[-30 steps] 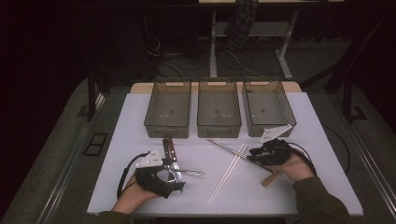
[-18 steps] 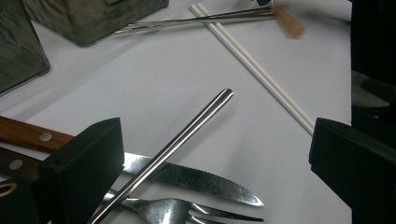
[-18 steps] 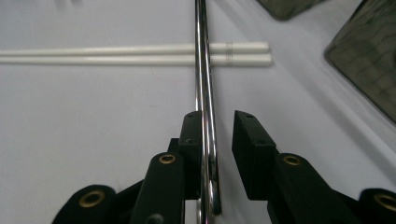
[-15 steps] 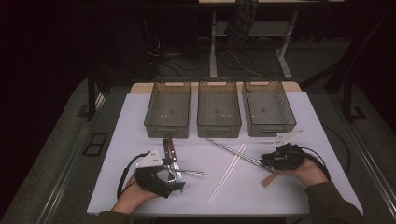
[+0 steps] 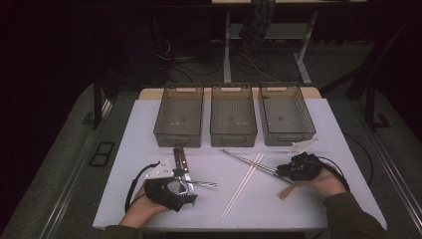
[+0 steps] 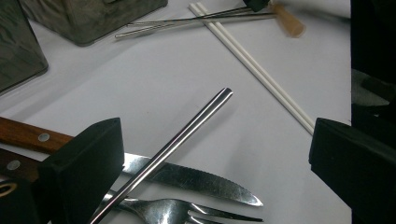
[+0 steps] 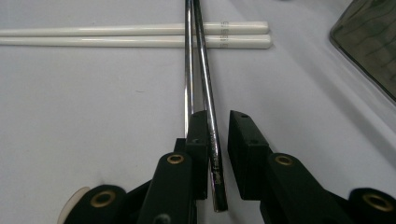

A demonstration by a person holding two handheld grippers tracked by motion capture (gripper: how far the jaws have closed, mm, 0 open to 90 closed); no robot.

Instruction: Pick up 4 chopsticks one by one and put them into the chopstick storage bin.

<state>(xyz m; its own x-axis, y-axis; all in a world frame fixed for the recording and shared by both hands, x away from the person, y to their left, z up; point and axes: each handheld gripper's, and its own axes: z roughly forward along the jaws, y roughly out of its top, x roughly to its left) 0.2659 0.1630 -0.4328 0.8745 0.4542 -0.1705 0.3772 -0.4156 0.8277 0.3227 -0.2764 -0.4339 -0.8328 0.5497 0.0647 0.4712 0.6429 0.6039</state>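
The right gripper (image 7: pixel 218 135) lies low along the counter (image 5: pixel 149 129), its jaws having just been closing around the ends of the metal chopsticks (image 7: pixel 201 70) — one stick sits in the narrow gap, not plainly pinched yet. These two slim, shiny steel rods cross the white chopsticks (image 7: pixel 140 35) near the trays (image 5: pixel 233 117). The left gripper (image 6: pixel 210 158) rests wide open, holding nothing, over the cutlery (image 6: pixel 187 179).
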